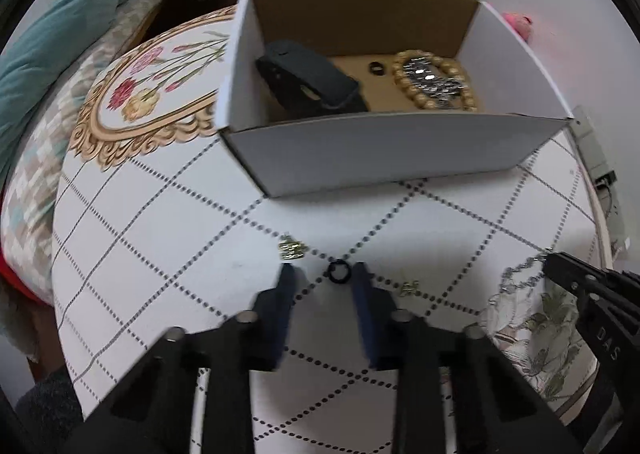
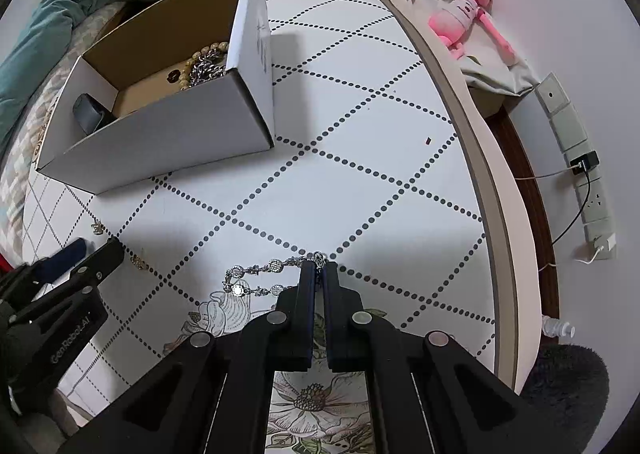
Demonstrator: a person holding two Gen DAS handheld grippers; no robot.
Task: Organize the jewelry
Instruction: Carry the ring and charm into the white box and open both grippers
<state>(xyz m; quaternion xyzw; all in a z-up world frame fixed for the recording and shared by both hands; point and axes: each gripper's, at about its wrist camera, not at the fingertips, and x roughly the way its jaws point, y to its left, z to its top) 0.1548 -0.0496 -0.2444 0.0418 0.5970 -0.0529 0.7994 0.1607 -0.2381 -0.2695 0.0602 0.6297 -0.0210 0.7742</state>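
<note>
Left tongs point steeply down at the table, a white quilted cover with dotted diamond lines. A small black ring lies on the cover between the two blue pads; the pads stand a little apart on either side of it and a gap shows on each side, so no grip.

Just left of the left pad: a small gold earring. Just right of the right pad: a second gold earring.

Right tongs, centre bottom of the right wrist view, are pressed together on one end of a silver chain bracelet. The rest of the bracelet lies looped on the cover to the left of the fingertips.

White cardboard box, open-topped, upper centre of the left wrist view. Inside: a dark case at left, a dark ring in the middle, a wooden bead bracelet at right with a silver chain lying within it.

Upper right of the right wrist view: a pink plush toy beyond the table's edge.
</note>
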